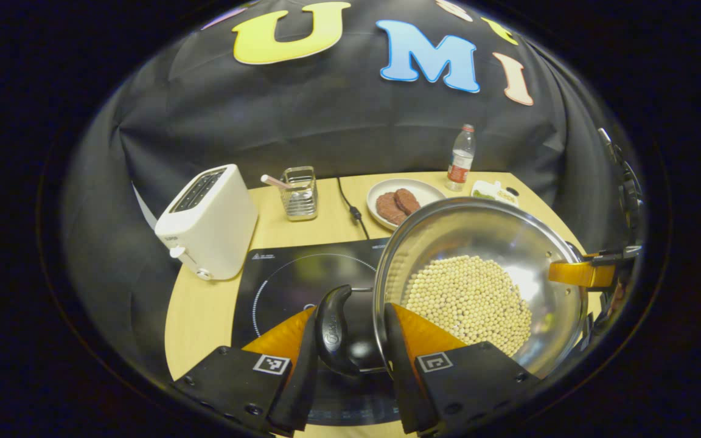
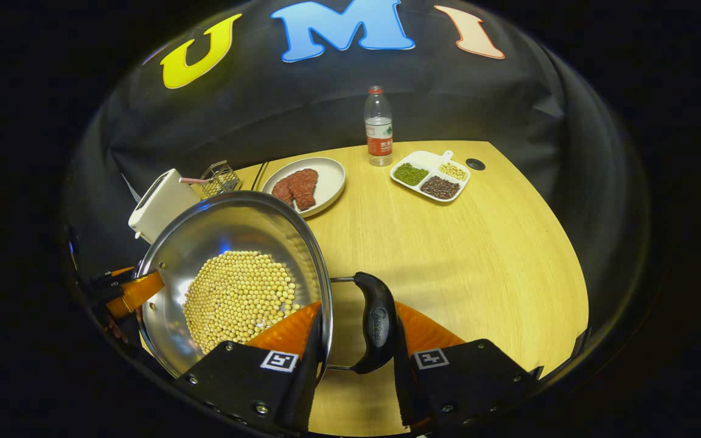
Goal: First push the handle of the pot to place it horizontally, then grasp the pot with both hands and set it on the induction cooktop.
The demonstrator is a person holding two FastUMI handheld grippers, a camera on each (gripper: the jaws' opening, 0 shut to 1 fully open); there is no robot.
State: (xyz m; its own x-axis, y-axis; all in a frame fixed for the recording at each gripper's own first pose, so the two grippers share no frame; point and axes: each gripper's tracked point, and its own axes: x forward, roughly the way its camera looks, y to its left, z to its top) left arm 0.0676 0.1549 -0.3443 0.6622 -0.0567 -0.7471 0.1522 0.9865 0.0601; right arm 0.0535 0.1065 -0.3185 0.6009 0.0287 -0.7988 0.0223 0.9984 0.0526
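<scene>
A steel pot (image 1: 478,243) filled with pale beans (image 1: 469,301) hangs over the right part of the black induction cooktop (image 1: 283,280). My left gripper (image 1: 350,319) is shut on the pot's black side handle (image 1: 333,331), with one finger outside it and the other inside the rim. On the opposite side, my right gripper (image 2: 356,319) is shut on the other black handle (image 2: 375,322) in the same way, one finger reaching inside the pot (image 2: 229,243). Each view also catches the other gripper at the pot's far rim.
A white toaster (image 1: 207,222) stands left of the cooktop, with a wire holder (image 1: 299,193) and a power cord (image 1: 350,207) behind it. A plate of meat patties (image 2: 305,185), a water bottle (image 2: 378,126) and a divided dish of beans (image 2: 429,175) sit at the back.
</scene>
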